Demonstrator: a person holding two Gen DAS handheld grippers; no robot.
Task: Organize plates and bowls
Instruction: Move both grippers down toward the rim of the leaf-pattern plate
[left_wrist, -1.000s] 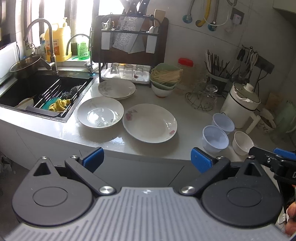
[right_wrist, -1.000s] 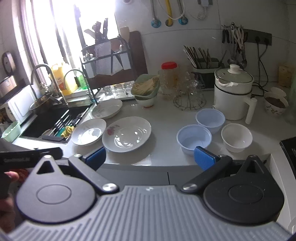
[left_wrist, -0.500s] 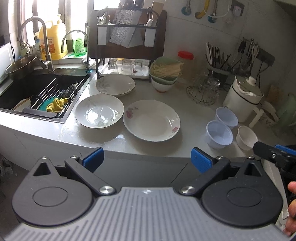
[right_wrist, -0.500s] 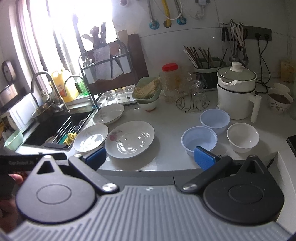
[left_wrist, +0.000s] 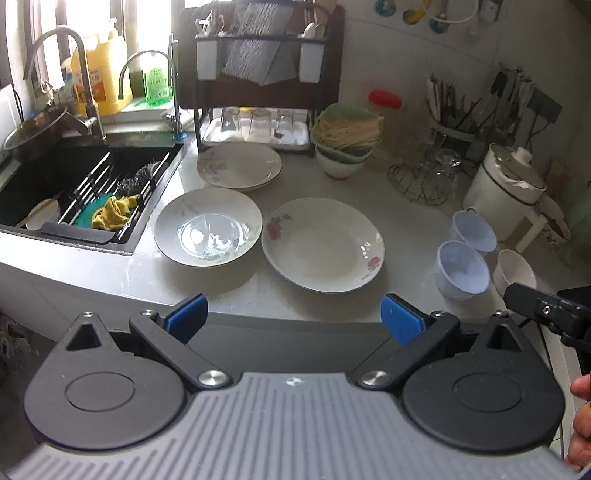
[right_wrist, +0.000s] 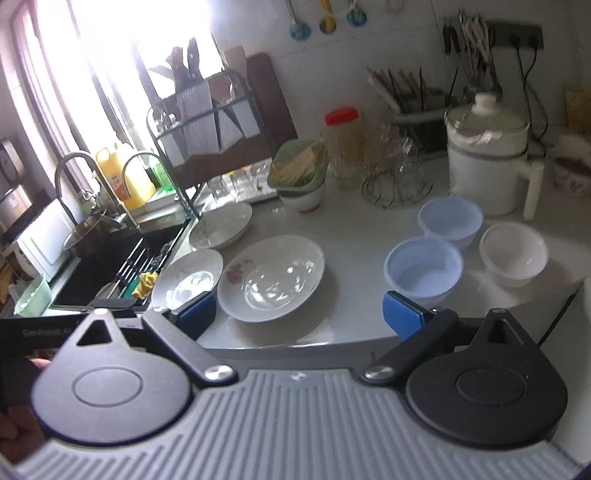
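Both grippers nearer counter (left_wrist: 229, 295); only right view shows kettle (right_wrist: 484, 166) whole.

No lettering is legible; the yellow jug's (left_wrist: 99, 83) label is blurred.

Both the left tool (left_wrist: 293, 314) and the right tool (right_wrist: 299, 308) hang level, jaws spread wide, empty.

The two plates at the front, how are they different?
The flowered plate has pink flowers on its rim; the plain plate shows only faint grey marks. The flowered plate looks wider and flatter, the plain plate deeper. The plain plate lies nearer the sink. Both are white, empty and upright on the counter.
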